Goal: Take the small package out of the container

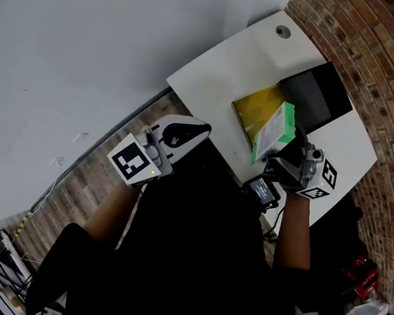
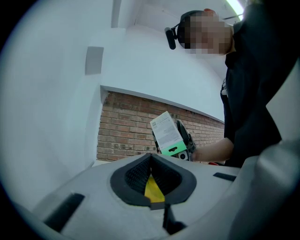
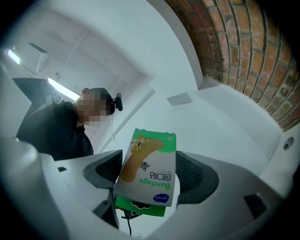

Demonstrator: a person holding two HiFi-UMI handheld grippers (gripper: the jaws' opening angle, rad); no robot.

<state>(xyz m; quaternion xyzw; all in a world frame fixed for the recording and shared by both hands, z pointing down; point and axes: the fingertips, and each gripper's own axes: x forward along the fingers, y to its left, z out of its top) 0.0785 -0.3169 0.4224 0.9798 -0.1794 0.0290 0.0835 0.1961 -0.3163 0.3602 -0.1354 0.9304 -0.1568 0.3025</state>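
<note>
Right gripper (image 3: pixel 150 174): pads (image 3: pixel 193 174) closed on the lower part of the small package (image 3: pixel 149 164), a green bandage box, tilted, centre frame.
Left gripper (image 2: pixel 151 174): tips together, nothing visibly held.
Container (image 1: pixel 251 108): yellow, on the white table (image 1: pixel 219 67), directly under the lifted package.
Risk: with the hold low and off-square, the box may pivot or slip back down.

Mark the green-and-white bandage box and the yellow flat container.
Green-and-white bandage box (image 3: pixel 149 166): right gripper view, middle of its printed front face.
Yellow flat container (image 1: pixel 251 113): head view, bare upper side.
</note>
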